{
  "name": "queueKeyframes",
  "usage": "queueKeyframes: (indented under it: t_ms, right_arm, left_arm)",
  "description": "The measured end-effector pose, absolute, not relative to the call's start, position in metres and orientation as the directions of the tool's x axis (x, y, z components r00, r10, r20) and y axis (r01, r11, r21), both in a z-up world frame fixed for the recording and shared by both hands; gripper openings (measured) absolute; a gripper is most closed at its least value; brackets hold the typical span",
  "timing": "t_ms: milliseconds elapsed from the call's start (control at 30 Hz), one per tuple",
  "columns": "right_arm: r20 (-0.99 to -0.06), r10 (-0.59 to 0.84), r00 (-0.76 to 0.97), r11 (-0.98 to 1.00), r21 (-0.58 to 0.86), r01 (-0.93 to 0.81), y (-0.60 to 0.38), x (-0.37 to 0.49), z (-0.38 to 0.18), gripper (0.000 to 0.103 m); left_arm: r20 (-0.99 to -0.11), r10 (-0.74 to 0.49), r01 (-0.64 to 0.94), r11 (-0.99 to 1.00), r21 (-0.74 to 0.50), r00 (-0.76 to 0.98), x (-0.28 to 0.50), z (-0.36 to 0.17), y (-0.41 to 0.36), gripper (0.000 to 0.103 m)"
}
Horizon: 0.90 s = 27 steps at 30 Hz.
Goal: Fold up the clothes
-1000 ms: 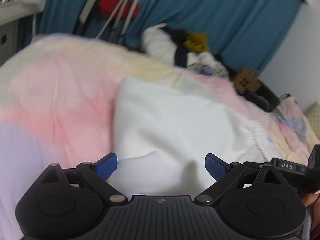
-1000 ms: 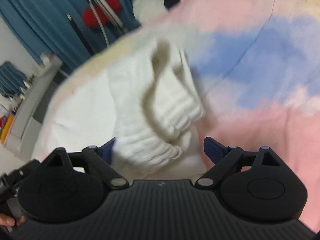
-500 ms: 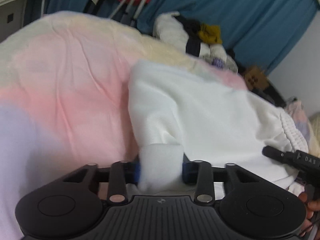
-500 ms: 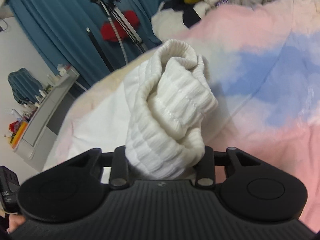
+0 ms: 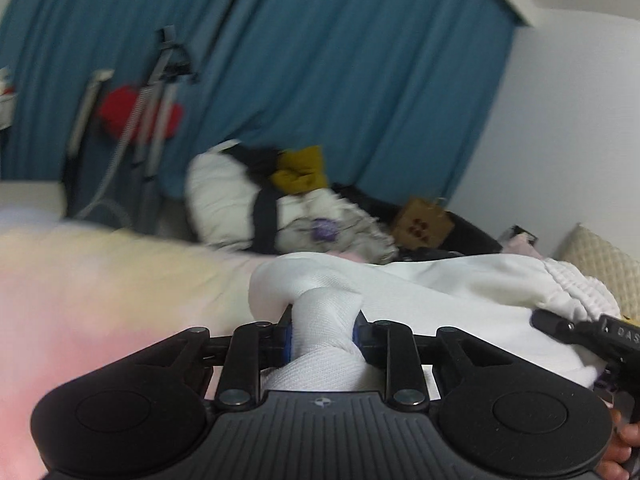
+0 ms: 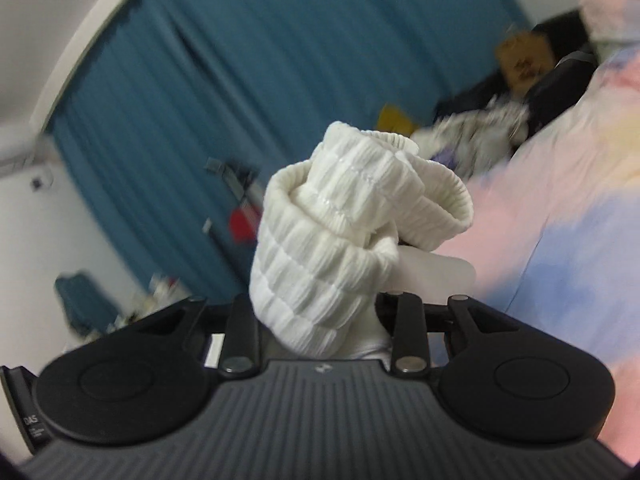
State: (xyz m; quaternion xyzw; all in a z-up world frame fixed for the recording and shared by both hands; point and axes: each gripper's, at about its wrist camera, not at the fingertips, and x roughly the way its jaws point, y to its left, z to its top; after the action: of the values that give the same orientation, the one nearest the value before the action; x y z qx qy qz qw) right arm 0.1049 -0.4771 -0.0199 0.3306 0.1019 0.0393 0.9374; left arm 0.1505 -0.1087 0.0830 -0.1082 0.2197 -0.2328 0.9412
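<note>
A white garment [image 5: 440, 304] with a ribbed elastic band [image 6: 352, 216] is held up off the pastel bedspread [image 5: 80, 288]. My left gripper [image 5: 322, 330] is shut on a bunched corner of its smooth fabric. My right gripper [image 6: 320, 320] is shut on the ribbed band, which bulges up between the jaws and hides the fingertips. The right gripper's body also shows at the right edge of the left wrist view [image 5: 592, 332], holding the band end.
A pile of clothes and a white pillow [image 5: 280, 204] lies at the far end of the bed. A teal curtain [image 5: 320, 80] and a tripod [image 5: 152, 120] stand behind. A white wall [image 5: 560, 140] and a cream cushion [image 5: 600, 264] are at the right.
Both grippers closed on the garment from open, then lifted it; the views have tilted up from the bedspread toward the curtain.
</note>
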Motion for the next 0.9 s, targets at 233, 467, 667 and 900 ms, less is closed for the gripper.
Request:
queueKeyframes:
  t_ms: [233, 467, 667, 900]
  right_arm:
    - [-0.237, -0.080, 0.968, 0.824, 0.531, 0.198, -0.539, 0.156, -0.064, 0.034]
    - [-0.501, -0.044, 0.865, 0.767, 0.538, 0.350, -0.567, 0.213, -0.175, 0.036]
    - [-0.508, -0.030, 0.861, 0.726, 0.580, 0.368, -0.568, 0.213, -0.175, 0.043]
    - [-0.576, -0.125, 0.808, 0.718, 0.509, 0.474, -0.545, 0.147, -0.140, 0.073]
  left_arm:
    - [-0.421, -0.524, 0.483, 0.850, -0.209, 0.740, 0.258, 0.046, -0.238, 0.025]
    - [-0.607, -0.474, 0.493, 0.857, -0.150, 0.638, 0.317, -0.056, -0.271, 0.027]
    - [-0.624, -0.479, 0.501, 0.851, -0.158, 0.617, 0.307, -0.064, -0.246, 0.032]
    - [-0.609, -0.412, 0.494, 0.869, -0.038, 0.677, 0.237, 0.005, -0.210, 0.060]
